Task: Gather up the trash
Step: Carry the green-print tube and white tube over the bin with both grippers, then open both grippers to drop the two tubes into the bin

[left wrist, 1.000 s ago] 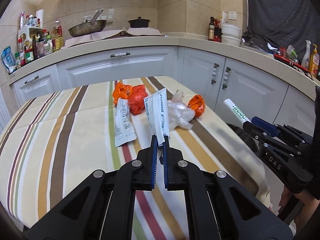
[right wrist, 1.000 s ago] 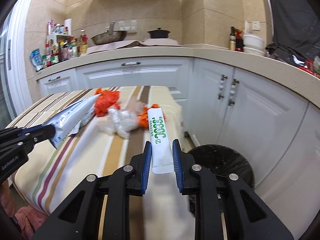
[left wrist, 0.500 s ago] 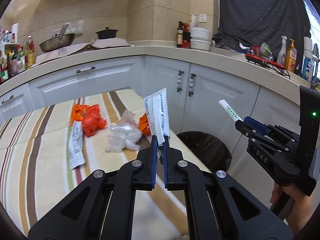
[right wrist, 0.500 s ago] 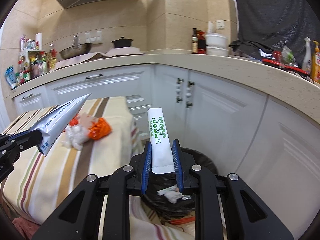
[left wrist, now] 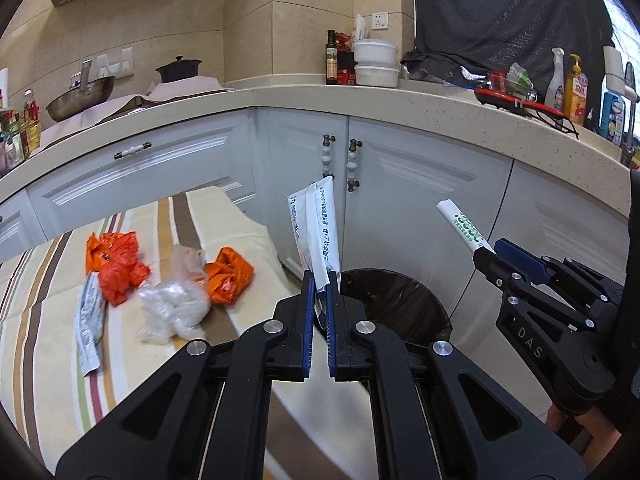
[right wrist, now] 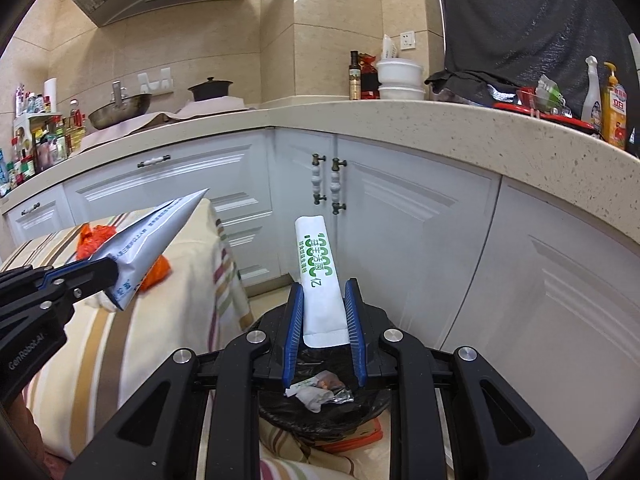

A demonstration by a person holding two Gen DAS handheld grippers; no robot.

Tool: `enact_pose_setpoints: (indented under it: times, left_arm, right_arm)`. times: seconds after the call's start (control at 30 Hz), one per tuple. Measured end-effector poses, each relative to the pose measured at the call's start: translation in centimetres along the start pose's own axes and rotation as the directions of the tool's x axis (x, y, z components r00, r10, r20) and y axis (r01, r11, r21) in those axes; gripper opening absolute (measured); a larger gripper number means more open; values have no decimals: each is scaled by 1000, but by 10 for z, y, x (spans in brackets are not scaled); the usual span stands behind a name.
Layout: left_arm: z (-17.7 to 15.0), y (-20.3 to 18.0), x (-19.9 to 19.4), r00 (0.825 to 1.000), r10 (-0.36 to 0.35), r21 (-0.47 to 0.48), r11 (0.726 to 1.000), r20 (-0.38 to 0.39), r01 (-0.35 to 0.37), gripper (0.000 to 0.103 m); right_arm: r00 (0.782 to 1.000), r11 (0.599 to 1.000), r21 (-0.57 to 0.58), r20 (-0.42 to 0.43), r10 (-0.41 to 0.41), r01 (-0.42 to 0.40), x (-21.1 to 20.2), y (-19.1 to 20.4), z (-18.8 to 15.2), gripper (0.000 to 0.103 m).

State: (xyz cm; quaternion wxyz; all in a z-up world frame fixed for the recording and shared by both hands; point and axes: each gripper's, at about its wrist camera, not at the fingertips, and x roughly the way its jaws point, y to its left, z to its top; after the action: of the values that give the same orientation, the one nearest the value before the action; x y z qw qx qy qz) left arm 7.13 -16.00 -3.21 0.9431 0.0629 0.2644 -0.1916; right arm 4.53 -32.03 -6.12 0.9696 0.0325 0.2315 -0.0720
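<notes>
black-lined bin [right wrist: 320,412] already holds some scraps, and each claw grips one sachet near it, left claw [left wrist: 318,312] a silver one [left wrist: 316,232], right claw [right wrist: 323,320] a white one [right wrist: 320,276], while two orange bags [left wrist: 116,264], clear plastic [left wrist: 172,308] and another sachet [left wrist: 88,320] wait near the striped surface's [left wrist: 48,380] far corner.

The worktop [left wrist: 48,360] wears a cream cloth with brown, green and red stripes. On it lie two crumpled orange bags, one toward the back [left wrist: 114,258] and one nearer the right edge [left wrist: 230,274]. Between them sits a clear crumpled plastic bag [left wrist: 174,308], touching the right orange one. A flat white printed packet [left wrist: 88,322] lies at the left, just beside the back orange bag.
</notes>
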Motion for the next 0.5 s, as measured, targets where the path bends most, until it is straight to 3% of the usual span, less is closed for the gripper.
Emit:
enact_pose_setpoints:
  times: [0.23, 0.43, 0.5]
  left_arm:
    - [9, -23, 38, 1000, -4, 39, 999, -30, 5, 5]
    - [13, -36, 78, 995, 8, 74, 997, -104, 0, 10]
    - [13, -37, 90, 988, -3, 52, 999, -152, 11, 15]
  right_arm:
    - [1000, 1000, 24, -17, -3, 4, 25, -15, -3, 23]
    - [999, 998, 58, -39, 15, -13, 56, -28, -4, 25]
    - [999, 997, 77, -49, 17, -13, 64, -32, -7, 43]
